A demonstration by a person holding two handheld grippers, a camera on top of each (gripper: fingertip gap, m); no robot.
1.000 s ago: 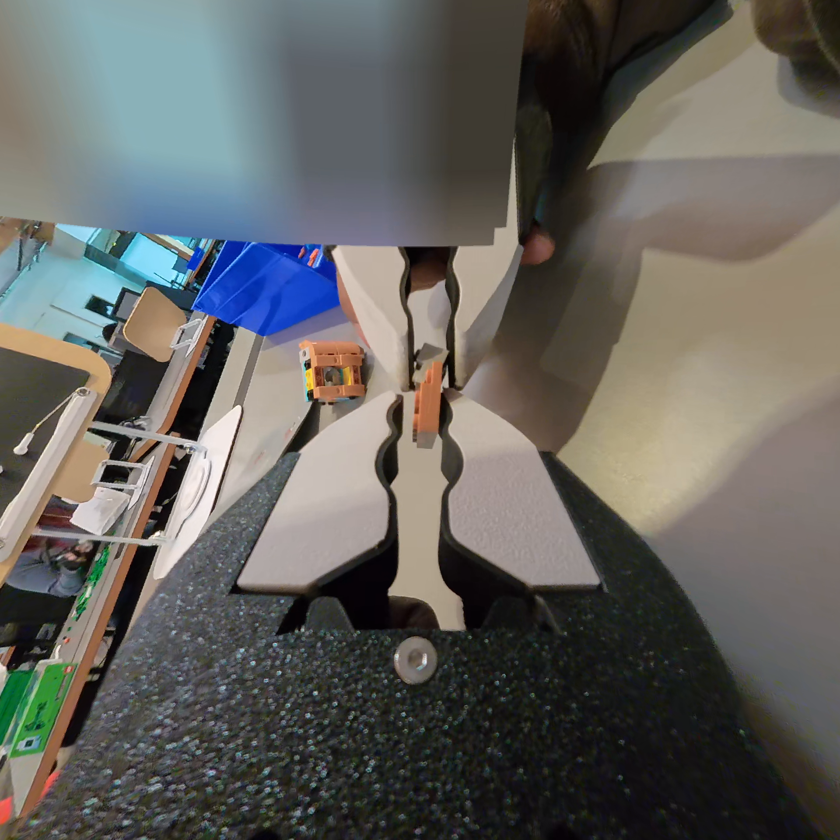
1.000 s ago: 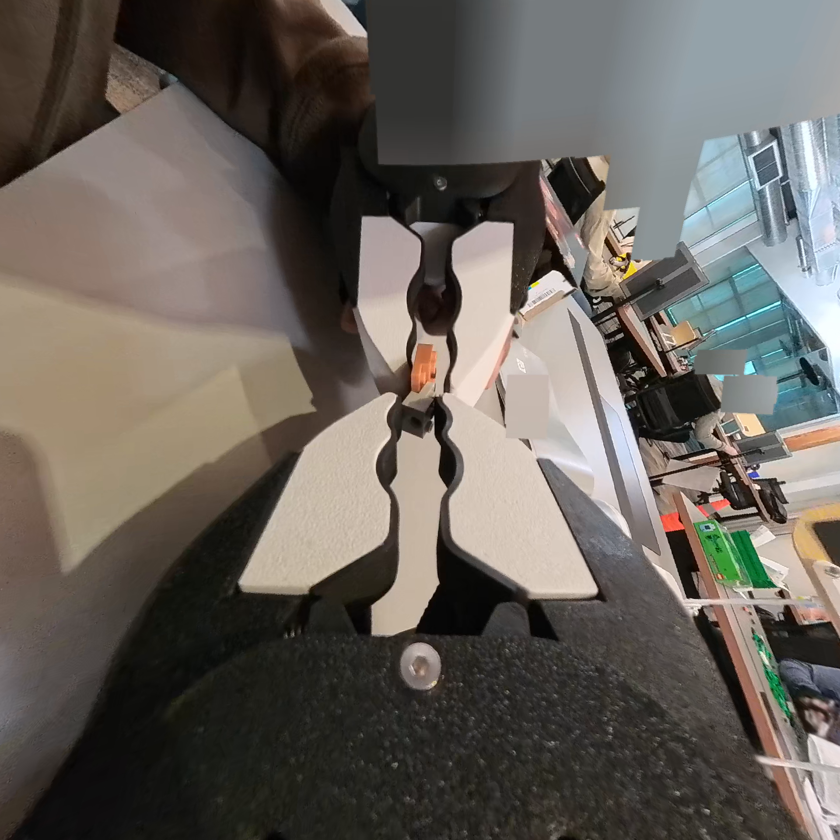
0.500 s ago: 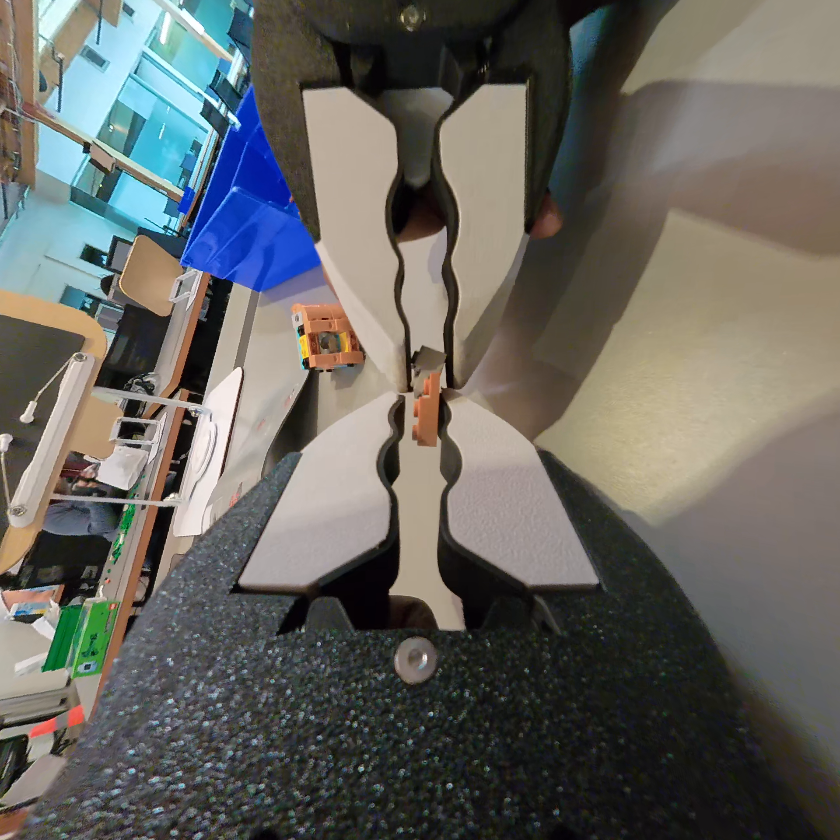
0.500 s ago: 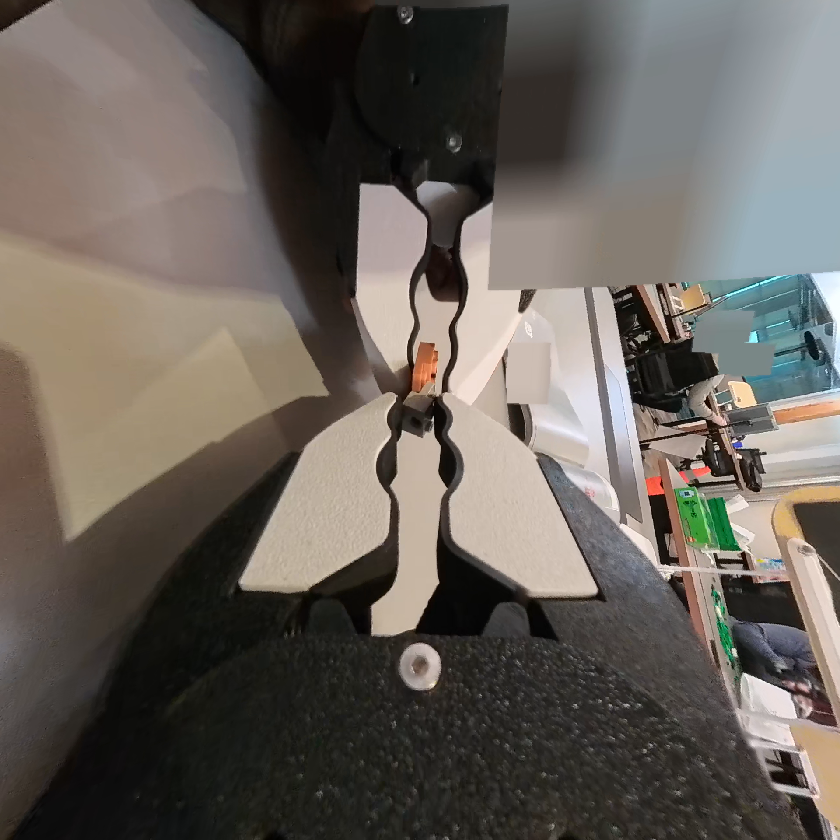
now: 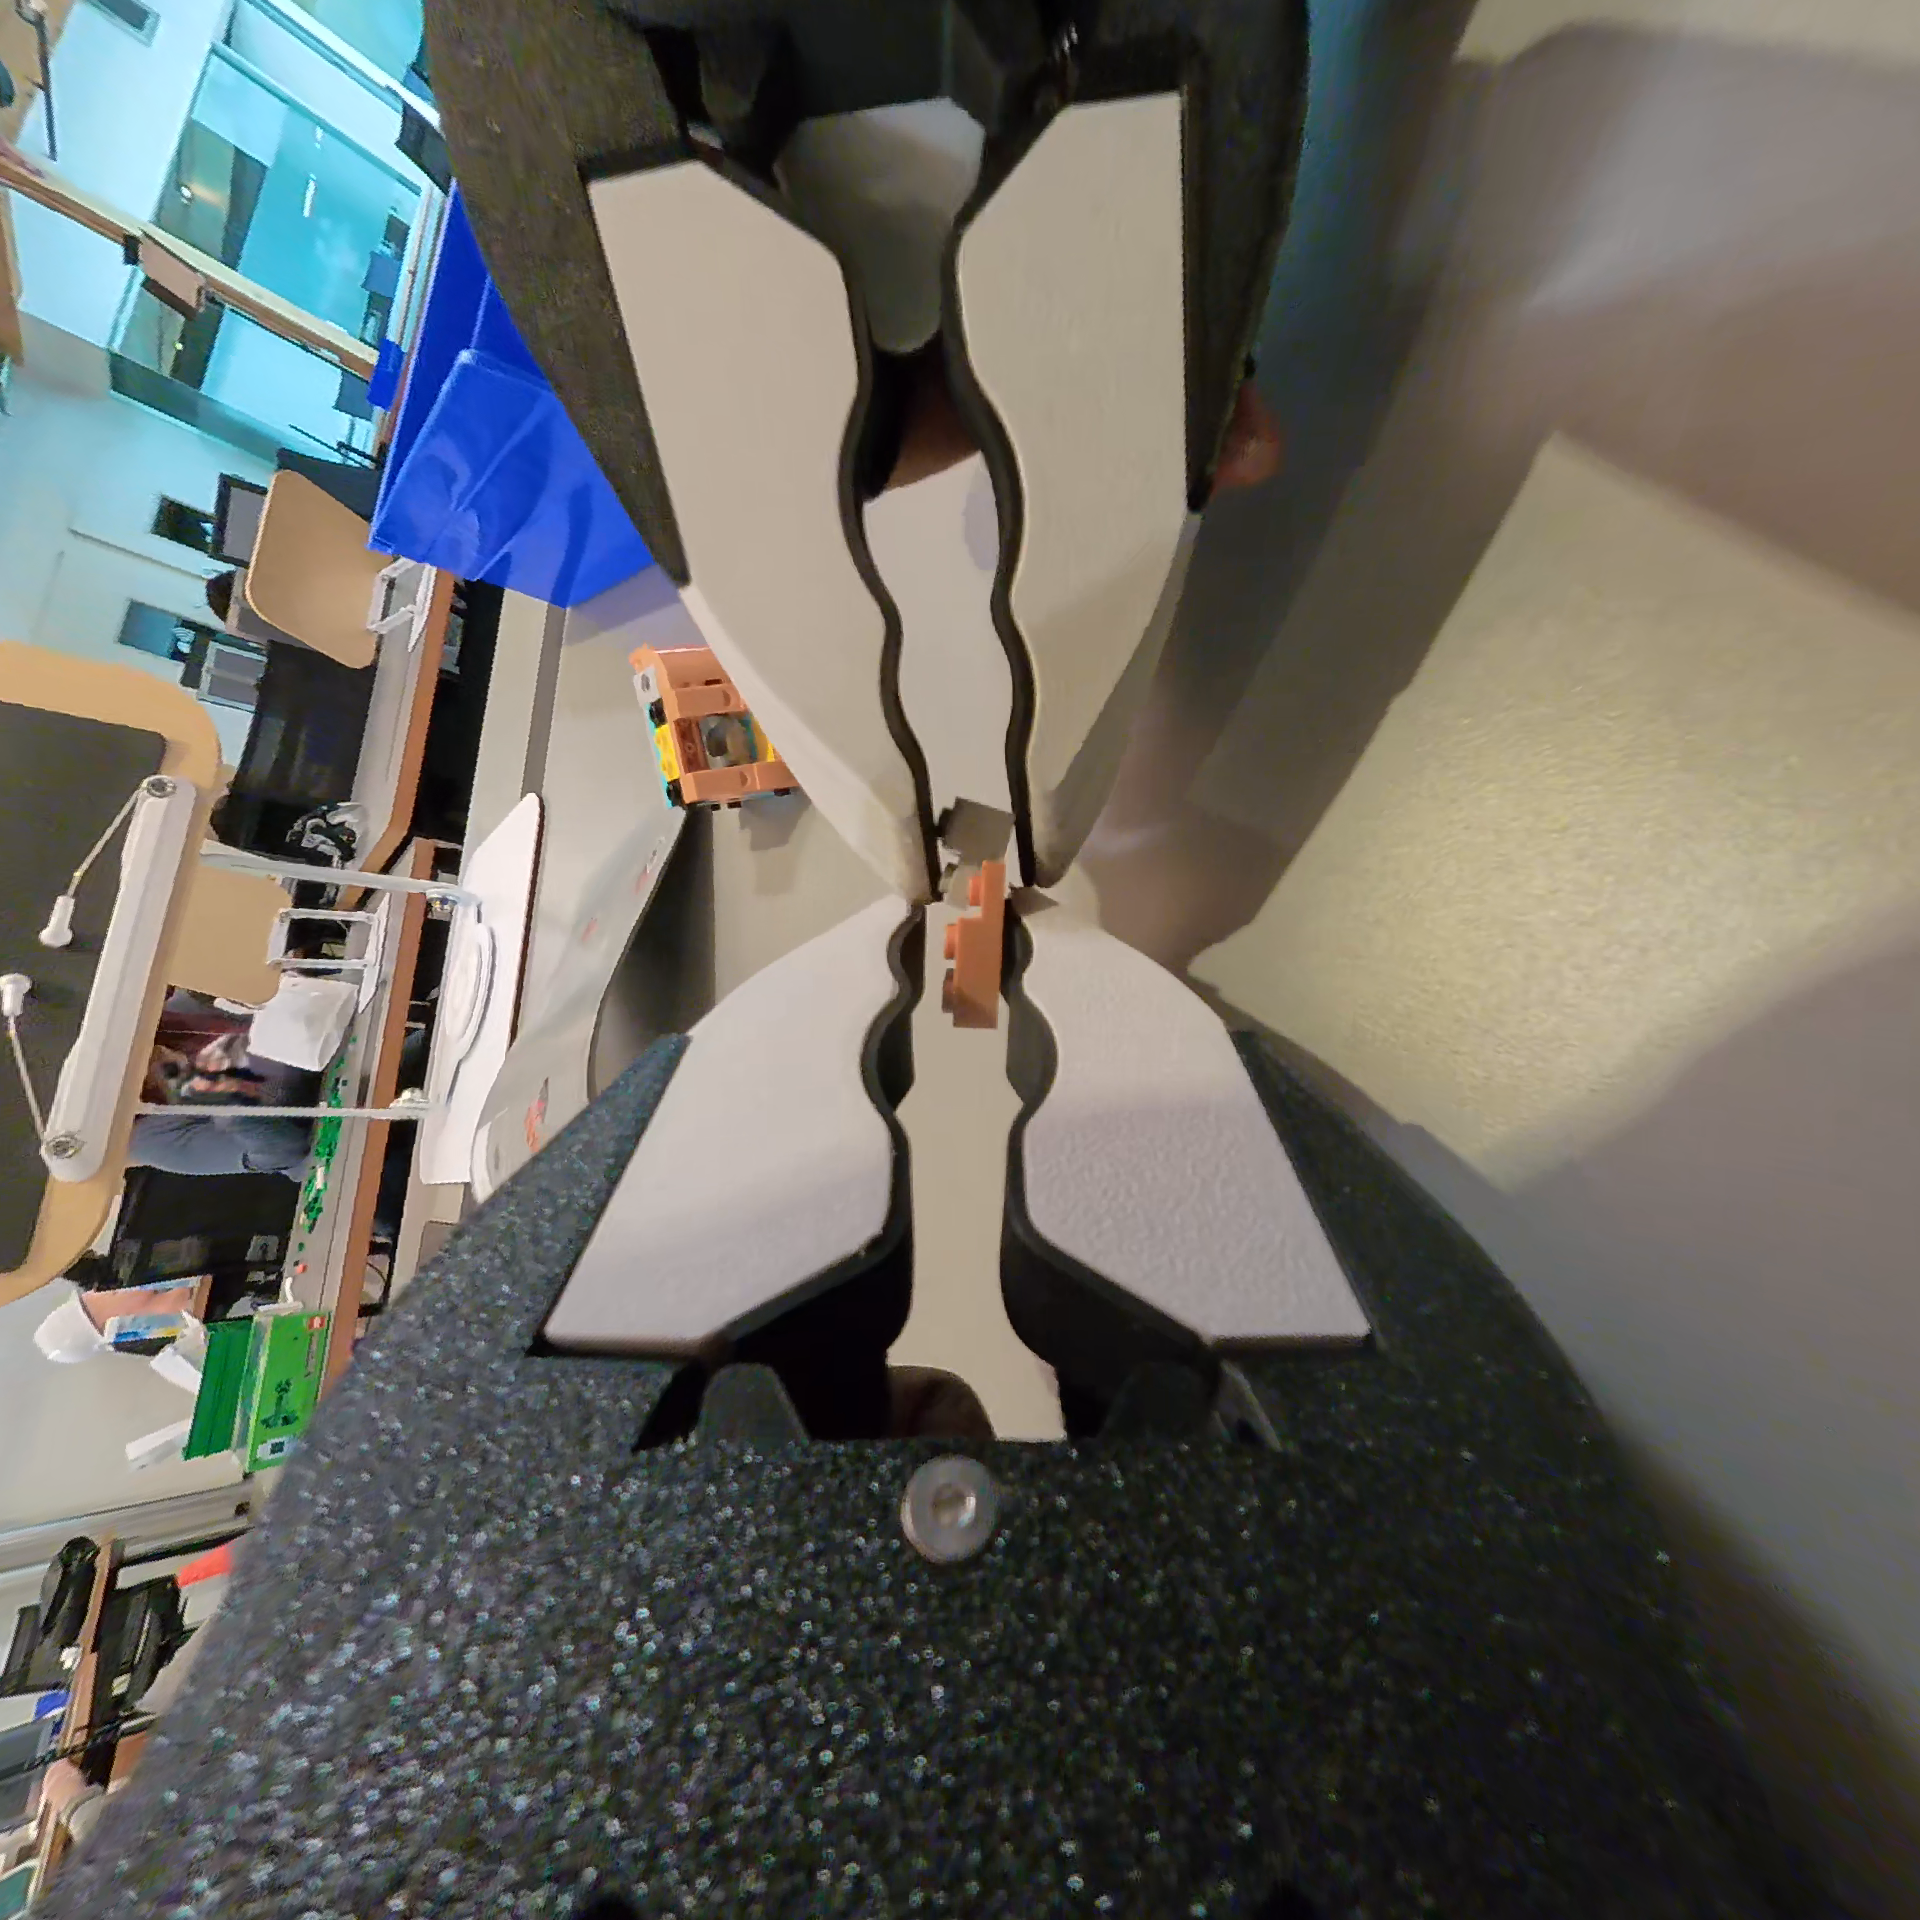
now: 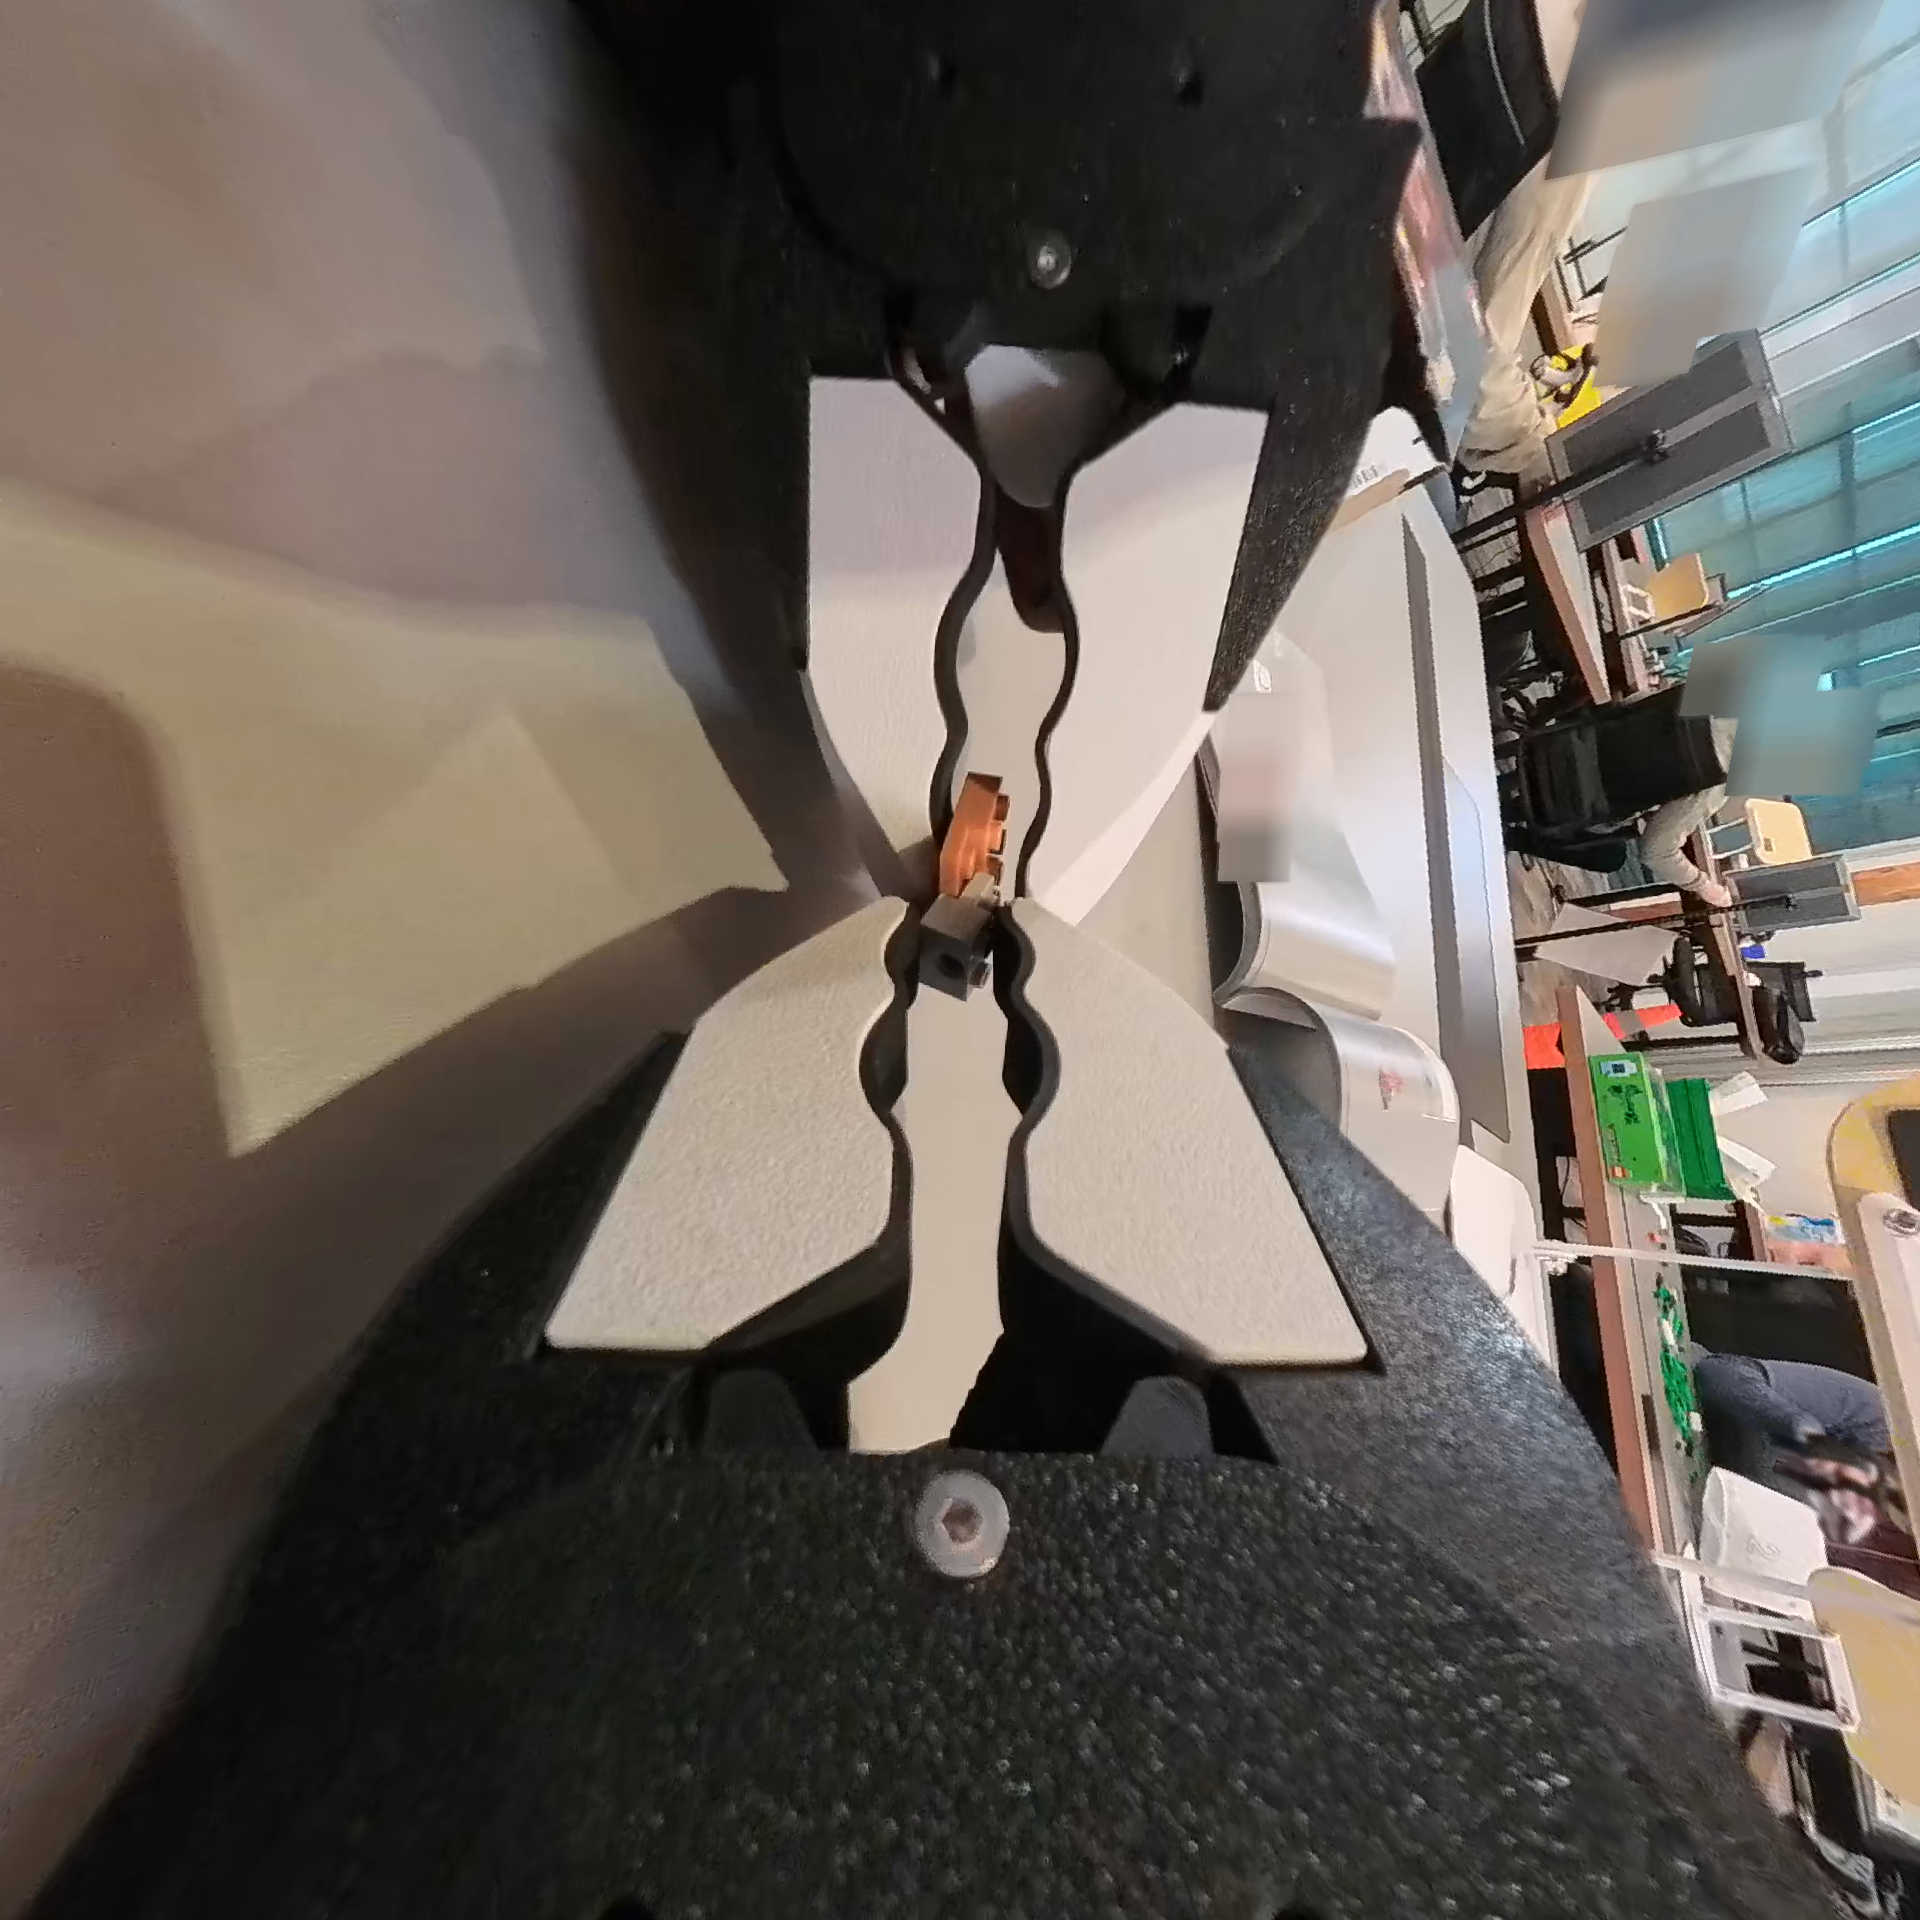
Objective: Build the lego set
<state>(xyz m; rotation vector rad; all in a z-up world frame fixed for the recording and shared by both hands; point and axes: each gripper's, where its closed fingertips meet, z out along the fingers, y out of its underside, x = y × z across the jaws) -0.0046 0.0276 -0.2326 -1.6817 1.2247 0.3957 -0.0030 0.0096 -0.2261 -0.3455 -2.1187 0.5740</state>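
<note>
Left wrist view: the left gripper (image 5: 961, 940) points forward along its two pale grey fingers (image 5: 769, 1122), whose jaws are clenched on a small orange-brown lego plate (image 5: 977, 961) held edge-on at the fingertips. Facing it tip to tip from the top of the picture is the right gripper (image 5: 977, 847), its jaws clenched on a small grey lego brick (image 5: 977, 829). The grey brick touches the upper end of the orange-brown plate, studs of the plate facing left. Beyond the fingers, on the grey table (image 5: 582, 748), stands a partly built lego model (image 5: 712, 738) in tan, yellow and black, well apart from both grippers; a blue bin (image 5: 488, 468) lies farther back. Right wrist view: the same meeting from the opposite side. The right gripper (image 6: 956, 951) grasps the grey lego brick (image 6: 951, 951), which shows a round hole in its near face, and the left gripper (image 6: 982, 831) above grasps the orange-brown lego plate (image 6: 971, 831). The two pieces are in contact at the fingertips. A green box (image 6: 1636, 1117) sits on a desk at far right.
</note>
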